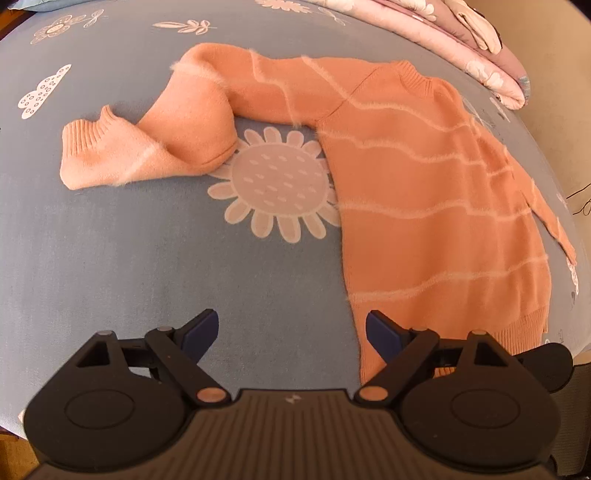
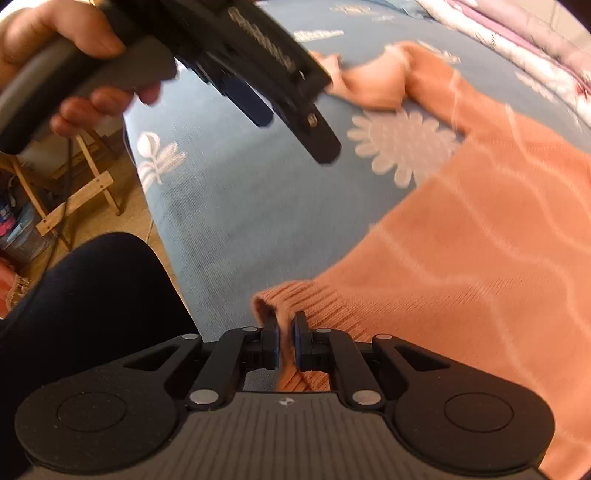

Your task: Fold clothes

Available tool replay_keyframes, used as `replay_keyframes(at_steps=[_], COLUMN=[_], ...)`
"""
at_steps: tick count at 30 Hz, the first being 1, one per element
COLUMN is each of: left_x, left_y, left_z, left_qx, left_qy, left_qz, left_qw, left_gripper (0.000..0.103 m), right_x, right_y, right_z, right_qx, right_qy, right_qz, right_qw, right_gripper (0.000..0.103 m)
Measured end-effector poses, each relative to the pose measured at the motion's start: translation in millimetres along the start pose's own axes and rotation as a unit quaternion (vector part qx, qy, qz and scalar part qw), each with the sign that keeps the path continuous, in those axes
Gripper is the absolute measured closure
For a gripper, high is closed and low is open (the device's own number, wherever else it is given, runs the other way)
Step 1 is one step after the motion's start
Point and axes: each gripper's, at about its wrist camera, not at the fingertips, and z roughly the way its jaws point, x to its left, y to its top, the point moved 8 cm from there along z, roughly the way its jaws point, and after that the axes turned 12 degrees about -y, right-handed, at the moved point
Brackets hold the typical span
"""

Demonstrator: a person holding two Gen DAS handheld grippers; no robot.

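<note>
An orange striped sweater (image 1: 424,192) lies flat on the blue flowered bedsheet (image 1: 147,258), its left sleeve (image 1: 155,144) bent back toward the left. My left gripper (image 1: 291,325) hovers open over the sheet beside the sweater's lower left edge, with nothing between its fingers. The right wrist view shows the sweater (image 2: 480,240) with its ribbed hem corner (image 2: 314,299) pinched between my right gripper's (image 2: 286,325) pads and bunched up slightly. In that same view a hand (image 2: 55,33) carries the left gripper (image 2: 291,129) above the sheet.
A folded pink floral quilt (image 1: 461,48) lies along the far right of the bed. The bed's near edge drops to a floor with a wooden folding frame (image 2: 74,192) and boxes. A dark-clad leg (image 2: 92,295) stands against the bed edge.
</note>
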Motion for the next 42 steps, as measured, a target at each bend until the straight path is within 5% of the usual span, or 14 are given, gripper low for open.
replay_keyframes(at_steps=[4, 9, 15, 18, 21, 24, 26, 33, 38, 42], left_x=[-3.8, -13.7, -8.5, -15.7, -22.6, -27.0, -30.8, -47.7, -50.8, -56.2], left_y=[-10.1, -6.1, 13.2, 12.4, 3.9, -3.8, -7.1, -7.1, -12.7, -21.7], left_z=[15.1, 42.4, 72.7, 75.8, 74.5, 72.8, 72.9, 81.2, 81.9, 78.4], left_qx=[0.023, 0.018, -0.015, -0.023, -0.027, -0.035, -0.038, -0.043, -0.044, -0.043], left_qy=[-0.008, -0.058, -0.012, -0.006, -0.017, -0.026, -0.029, -0.052, -0.070, -0.036], left_qz=[0.003, -0.021, -0.043, -0.032, -0.021, -0.026, -0.025, -0.035, -0.059, -0.042], left_qw=[0.9997, 0.9979, 0.9989, 0.9992, 0.9993, 0.9987, 0.9986, 0.9971, 0.9948, 0.9975], left_gripper=[0.016, 0.016, 0.015, 0.008, 0.008, 0.006, 0.005, 0.009, 0.010, 0.010], right_x=[-3.1, -18.5, -99.3, -160.4, -227.0, -291.0, -316.7, -334.6, -339.7, -336.9], right_y=[-8.0, -14.2, -68.7, -118.3, -170.3, -207.4, -228.1, -244.0, -258.2, -270.9], right_z=[26.6, -18.2, -63.5, -73.3, -79.1, -60.9, -43.4, 6.8, -0.2, 1.2], right_qx=[0.021, -0.045, -0.080, -0.082, -0.091, -0.080, -0.059, -0.048, -0.064, -0.097], right_qy=[0.017, 0.052, -0.033, -0.083, -0.132, -0.152, -0.159, -0.036, -0.065, 0.006], right_qz=[0.026, 0.087, 0.183, 0.266, 0.353, 0.425, 0.447, 0.514, 0.539, 0.590], right_qw=[0.999, 0.994, 0.979, 0.957, 0.922, 0.889, 0.878, 0.856, 0.837, 0.802], right_gripper=[0.072, 0.048, 0.047, 0.046, 0.043, 0.039, 0.039, 0.039, 0.031, 0.031])
